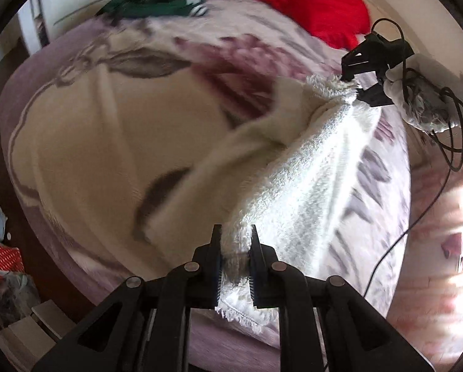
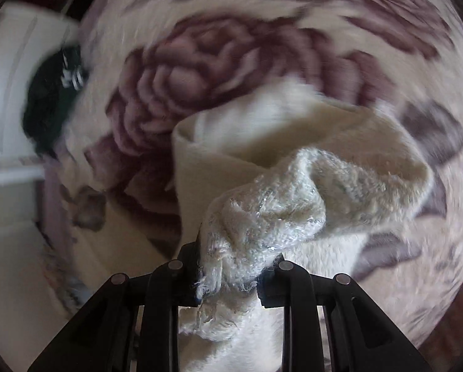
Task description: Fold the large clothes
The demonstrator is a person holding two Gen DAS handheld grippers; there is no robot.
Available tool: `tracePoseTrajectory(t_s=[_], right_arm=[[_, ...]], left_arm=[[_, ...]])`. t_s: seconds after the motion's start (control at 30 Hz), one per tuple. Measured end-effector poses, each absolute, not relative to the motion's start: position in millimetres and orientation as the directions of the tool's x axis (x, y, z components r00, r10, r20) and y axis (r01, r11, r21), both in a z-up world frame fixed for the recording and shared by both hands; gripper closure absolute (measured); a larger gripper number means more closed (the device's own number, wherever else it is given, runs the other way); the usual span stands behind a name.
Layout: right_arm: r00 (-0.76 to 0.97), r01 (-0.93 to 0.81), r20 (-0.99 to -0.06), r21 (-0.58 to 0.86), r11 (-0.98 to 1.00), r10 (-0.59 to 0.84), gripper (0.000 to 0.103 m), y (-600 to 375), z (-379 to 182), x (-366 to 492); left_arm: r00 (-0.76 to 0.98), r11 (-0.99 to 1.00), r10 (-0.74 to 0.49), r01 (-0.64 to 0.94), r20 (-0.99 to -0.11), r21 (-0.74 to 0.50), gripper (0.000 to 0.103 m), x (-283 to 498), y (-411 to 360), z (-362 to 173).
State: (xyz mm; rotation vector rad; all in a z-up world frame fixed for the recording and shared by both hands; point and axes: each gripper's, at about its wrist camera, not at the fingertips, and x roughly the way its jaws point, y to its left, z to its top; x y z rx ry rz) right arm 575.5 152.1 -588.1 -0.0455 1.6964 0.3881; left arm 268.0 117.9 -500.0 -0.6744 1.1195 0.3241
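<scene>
Item: white fluffy garment, held above the bed, stretched between both tongs toward the bed's right edge.
Left tongs: nearly shut, pinching one fringed hem corner.
Right tongs: clamped on a bunched corner, jaws a little apart round the wad.
Progress: early; garment lifted and spread, one fold of cloth trailing on the bedspread; no finished fold visible, laying flat and folding remain.
Also present: dark green clothing at the bed's far edge.

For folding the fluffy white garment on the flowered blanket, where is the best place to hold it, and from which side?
Hold the fluffy white garment at two corners of one edge, from above. It probably hangs flat between them; both tools already pinch there.
</scene>
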Motion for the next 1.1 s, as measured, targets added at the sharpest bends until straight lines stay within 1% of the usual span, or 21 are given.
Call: tracePoseTrajectory(t_s=[0.13, 0.3, 0.33, 0.37, 0.4, 0.43, 0.47, 0.5, 0.53, 0.57, 0.6, 0.63, 0.67, 0.7, 0.73, 0.8, 0.83, 0.87, 0.9, 0.97, 1.1], right_arm=[[-0.159, -0.294, -0.986, 0.088, 0.952, 0.043, 0.077, 222.4, -633.7, 572.9], [-0.157, -0.285, -0.987, 0.001, 0.958, -0.046, 0.077, 255.0, -670.1, 571.1], [-0.163, -0.278, -0.985, -0.006, 0.961, -0.053, 0.073, 257.3, -674.2, 572.0], [-0.173, -0.270, -0.984, -0.001, 0.963, -0.049, 0.069, 258.6, -675.9, 572.7], [-0.189, -0.262, -0.981, 0.019, 0.965, -0.032, 0.054, 259.1, -676.7, 573.6], [-0.213, -0.253, -0.977, 0.053, 0.966, -0.002, 0.035, 259.9, -675.5, 575.0], [-0.248, -0.242, -0.967, 0.120, 0.963, 0.058, 0.028, 260.3, -671.4, 576.9], [-0.284, -0.229, -0.951, 0.193, 0.954, 0.124, 0.025, 258.9, -664.2, 578.2], [-0.303, -0.211, -0.935, 0.253, 0.944, 0.183, 0.025, 255.4, -655.5, 579.1], [-0.318, -0.179, -0.909, 0.337, 0.924, 0.270, 0.025, 248.0, -643.7, 580.6], [-0.324, -0.142, -0.876, 0.418, 0.897, 0.356, 0.025, 236.6, -630.9, 582.2], [-0.319, -0.113, -0.849, 0.475, 0.873, 0.421, 0.025, 224.5, -619.9, 583.4], [-0.291, -0.080, -0.819, 0.537, 0.840, 0.495, 0.025, 203.9, -604.4, 585.1], [-0.263, -0.066, -0.807, 0.562, 0.824, 0.529, 0.025, 186.2, -593.6, 585.8], [-0.233, -0.060, -0.808, 0.568, 0.821, 0.542, 0.025, 166.6, -584.4, 585.8], [-0.155, -0.045, -0.823, 0.559, 0.828, 0.547, 0.024, 119.6, -570.7, 582.6], [-0.124, -0.042, -0.837, 0.540, 0.840, 0.532, 0.024, 99.2, -568.9, 579.9], [-0.093, -0.038, -0.864, 0.500, 0.865, 0.495, 0.024, 73.4, -569.6, 576.3], [-0.077, -0.034, -0.878, 0.476, 0.879, 0.472, 0.024, 55.4, -573.0, 575.4], [-0.057, -0.013, -0.899, 0.436, 0.900, 0.435, 0.024, 21.8, -590.2, 571.2], [-0.031, 0.036, -0.912, 0.408, 0.912, 0.409, 0.024, -15.9, -632.7, 565.5]], left_arm=[[0.390, 0.706, -0.137, -0.606, -0.910, -0.366, 0.092, 270.4, 165.9, -552.5], [0.365, 0.673, -0.197, -0.624, -0.910, -0.397, 0.092, 270.3, 186.8, -598.3], [0.363, 0.668, -0.208, -0.625, -0.908, -0.403, 0.092, 271.2, 188.5, -603.8], [0.361, 0.661, -0.221, -0.628, -0.906, -0.411, 0.092, 271.2, 191.8, -608.3], [0.359, 0.653, -0.235, -0.629, -0.903, -0.421, 0.092, 270.6, 193.4, -611.9], [0.358, 0.651, -0.247, -0.627, -0.900, -0.428, 0.092, 269.0, 193.5, -612.9], [0.355, 0.652, -0.254, -0.624, -0.900, -0.430, 0.091, 267.9, 196.1, -612.4], [0.351, 0.655, -0.265, -0.618, -0.898, -0.435, 0.091, 265.1, 196.2, -611.7], [0.352, 0.654, -0.284, -0.609, -0.892, -0.449, 0.090, 262.4, 197.0, -609.8], [0.355, 0.651, -0.306, -0.599, -0.883, -0.466, 0.086, 259.7, 198.7, -607.0], [0.356, 0.640, -0.327, -0.599, -0.876, -0.482, 0.084, 255.5, 201.8, -602.1], [0.353, 0.620, -0.347, -0.609, -0.869, -0.494, 0.078, 251.0, 206.2, -597.3], [0.338, 0.605, -0.361, -0.625, -0.869, -0.494, 0.079, 247.9, 210.0, -592.5], [0.318, 0.595, -0.370, -0.641, -0.873, -0.486, 0.079, 244.9, 215.4, -586.3], [0.314, 0.588, -0.378, -0.645, -0.871, -0.488, 0.079, 243.6, 220.0, -579.0], [0.315, 0.584, -0.384, -0.645, -0.868, -0.492, 0.072, 248.6, 231.9, -563.3], [0.325, 0.584, -0.386, -0.638, -0.863, -0.502, 0.056, 256.4, 237.9, -556.6], [0.349, 0.585, -0.391, -0.620, -0.852, -0.523, 0.036, 270.0, 243.6, -547.0], [0.373, 0.590, -0.392, -0.600, -0.841, -0.541, 0.032, 284.1, 247.5, -540.8], [0.405, 0.618, -0.405, -0.539, -0.820, -0.572, 0.032, 323.1, 248.2, -531.8], [0.406, 0.705, -0.434, -0.403, -0.804, -0.584, 0.032, 434.9, 226.5, -532.4]])
